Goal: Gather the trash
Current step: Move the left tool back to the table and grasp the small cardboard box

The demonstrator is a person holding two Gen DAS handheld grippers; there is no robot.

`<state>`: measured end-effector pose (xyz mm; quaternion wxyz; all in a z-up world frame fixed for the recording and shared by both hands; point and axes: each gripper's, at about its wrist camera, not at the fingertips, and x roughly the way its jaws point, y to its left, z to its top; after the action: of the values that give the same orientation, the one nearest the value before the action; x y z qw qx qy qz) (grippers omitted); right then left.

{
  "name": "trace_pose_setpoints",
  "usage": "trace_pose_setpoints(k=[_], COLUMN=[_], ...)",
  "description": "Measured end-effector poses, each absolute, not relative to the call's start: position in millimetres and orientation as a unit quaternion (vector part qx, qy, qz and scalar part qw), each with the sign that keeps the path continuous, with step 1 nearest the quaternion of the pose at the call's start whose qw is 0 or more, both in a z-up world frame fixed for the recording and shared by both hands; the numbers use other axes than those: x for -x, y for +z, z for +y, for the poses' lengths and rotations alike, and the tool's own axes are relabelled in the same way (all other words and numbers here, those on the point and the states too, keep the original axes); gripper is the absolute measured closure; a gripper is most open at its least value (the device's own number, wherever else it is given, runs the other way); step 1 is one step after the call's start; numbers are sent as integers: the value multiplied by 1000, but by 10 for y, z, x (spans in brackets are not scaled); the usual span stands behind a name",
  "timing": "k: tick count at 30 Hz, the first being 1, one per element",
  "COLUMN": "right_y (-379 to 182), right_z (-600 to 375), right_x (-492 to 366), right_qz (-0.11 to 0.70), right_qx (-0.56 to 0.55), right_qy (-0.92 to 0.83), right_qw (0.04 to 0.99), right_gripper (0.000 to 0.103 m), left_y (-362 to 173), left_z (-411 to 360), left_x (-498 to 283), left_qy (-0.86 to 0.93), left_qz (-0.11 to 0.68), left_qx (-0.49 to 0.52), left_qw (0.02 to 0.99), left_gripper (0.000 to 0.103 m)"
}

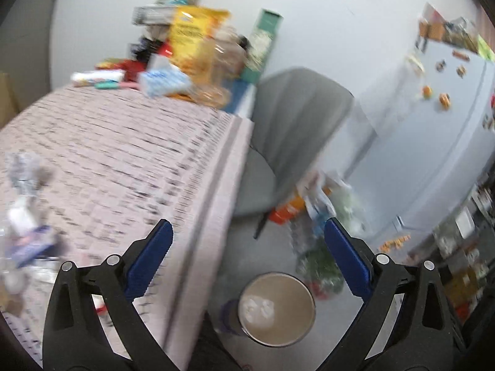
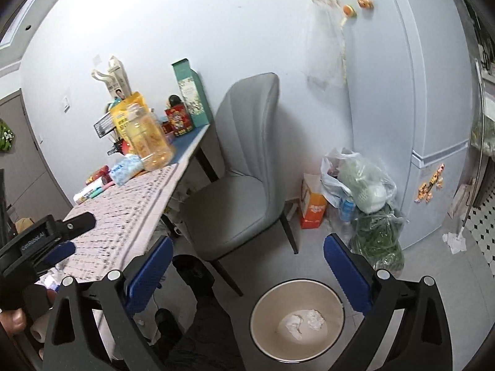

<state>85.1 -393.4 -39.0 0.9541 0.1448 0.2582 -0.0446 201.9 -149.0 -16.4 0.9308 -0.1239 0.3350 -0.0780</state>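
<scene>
Trash (image 1: 21, 216) lies at the counter's (image 1: 130, 154) near edge; both claws, left (image 1: 247, 259) and right (image 2: 247, 266), gape empty above the bin (image 2: 297, 315). Approach low, pinch one piece squarely.

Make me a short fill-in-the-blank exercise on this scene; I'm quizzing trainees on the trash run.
1. The crumpled white paper lies inside the ____ on the floor.
2. The right gripper has its jaws ____, with nothing between them.
3. The grey chair stands between the table and the ____.
4. The orange carton stands on the ____.

Missing words: bin; open; fridge; floor
</scene>
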Motion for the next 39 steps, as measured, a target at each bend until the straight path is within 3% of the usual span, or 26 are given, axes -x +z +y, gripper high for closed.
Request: trace_pose_setpoints(k=[14,30,39], right_y=[-275,-273,-404], right_z=[-3265,-2305,-1664], right_x=[-643,-637,-645], right_qz=[250,295,323], right_qx=[-127,-56,-25], right_qy=[49,191,277], right_qw=[959,935,905], right_gripper=[7,7,17], left_y=[-30,-280,-603], left_z=[-241,794,1160], left_x=[-1294,-742,-627], left_qy=[-25,12,27], left_qz=[287,311,331], left_qx=[198,210,232], left_qw=[937,927,914], left_gripper=[6,6,10])
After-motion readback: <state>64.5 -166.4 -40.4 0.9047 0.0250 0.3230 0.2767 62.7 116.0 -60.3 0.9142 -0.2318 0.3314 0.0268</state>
